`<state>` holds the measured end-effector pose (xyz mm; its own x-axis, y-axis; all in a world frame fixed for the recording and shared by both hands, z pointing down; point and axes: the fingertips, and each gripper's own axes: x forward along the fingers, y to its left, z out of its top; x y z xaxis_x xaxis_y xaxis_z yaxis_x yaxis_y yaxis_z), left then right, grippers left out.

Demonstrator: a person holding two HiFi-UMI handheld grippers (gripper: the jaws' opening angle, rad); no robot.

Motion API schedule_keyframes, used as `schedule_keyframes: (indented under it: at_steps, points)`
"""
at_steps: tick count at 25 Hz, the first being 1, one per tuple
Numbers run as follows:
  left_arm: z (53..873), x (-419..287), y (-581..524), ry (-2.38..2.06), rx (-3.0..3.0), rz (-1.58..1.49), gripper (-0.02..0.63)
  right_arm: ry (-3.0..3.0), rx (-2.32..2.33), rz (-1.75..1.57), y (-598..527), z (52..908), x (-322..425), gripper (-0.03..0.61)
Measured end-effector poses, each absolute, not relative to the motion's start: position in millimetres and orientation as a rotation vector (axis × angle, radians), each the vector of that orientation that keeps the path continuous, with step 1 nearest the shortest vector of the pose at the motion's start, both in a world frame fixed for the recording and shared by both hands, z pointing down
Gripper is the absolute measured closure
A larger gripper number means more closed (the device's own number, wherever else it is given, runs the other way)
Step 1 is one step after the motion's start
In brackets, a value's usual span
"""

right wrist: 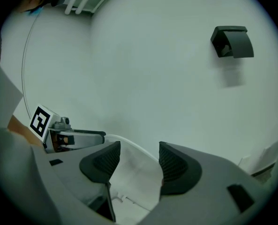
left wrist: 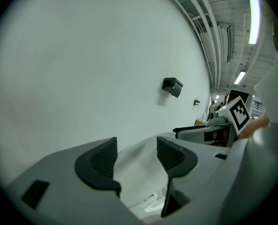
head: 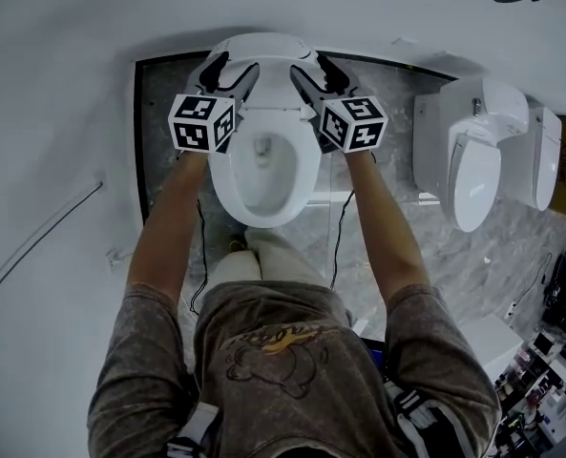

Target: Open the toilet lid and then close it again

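Shirt (head: pixel 292 351): at 6 o'clock, with bare forearms (head: pixel 168 227) reaching toward 12.
Toilet bowl (head: pixel 263 175): centre, seat down, bowl uncovered.
Left gripper (head: pixel 233 72): at 11 o'clock of the bowl, jaws spread wide and pressing nothing; the white lid surface shows between the pads.
Right gripper (head: pixel 311 68): at 1 o'clock of the bowl, jaws likewise spread and gripping nothing.
Toilet lid (head: pixel 263 46): at 12 o'clock, raised upright, flanked by both grippers.
Second toilet (head: pixel 473 160): at 2 o'clock, lid down.
Black fixture (right wrist: pixel 232 41): high on the white wall (right wrist: pixel 143 78).
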<state>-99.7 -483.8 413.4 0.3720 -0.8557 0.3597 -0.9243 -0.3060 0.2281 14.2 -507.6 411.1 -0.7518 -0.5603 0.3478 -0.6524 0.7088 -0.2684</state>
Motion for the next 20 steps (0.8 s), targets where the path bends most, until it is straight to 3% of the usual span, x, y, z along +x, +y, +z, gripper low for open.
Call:
schedule_keyframes:
  at_steps: [20]
  points:
    - [427.1, -63.3, -299.0, -1.452, 2.196, 0.162, 0.356, -2.641, 1.024, 0.697, -323.7, 425.7, 56.8, 0.319]
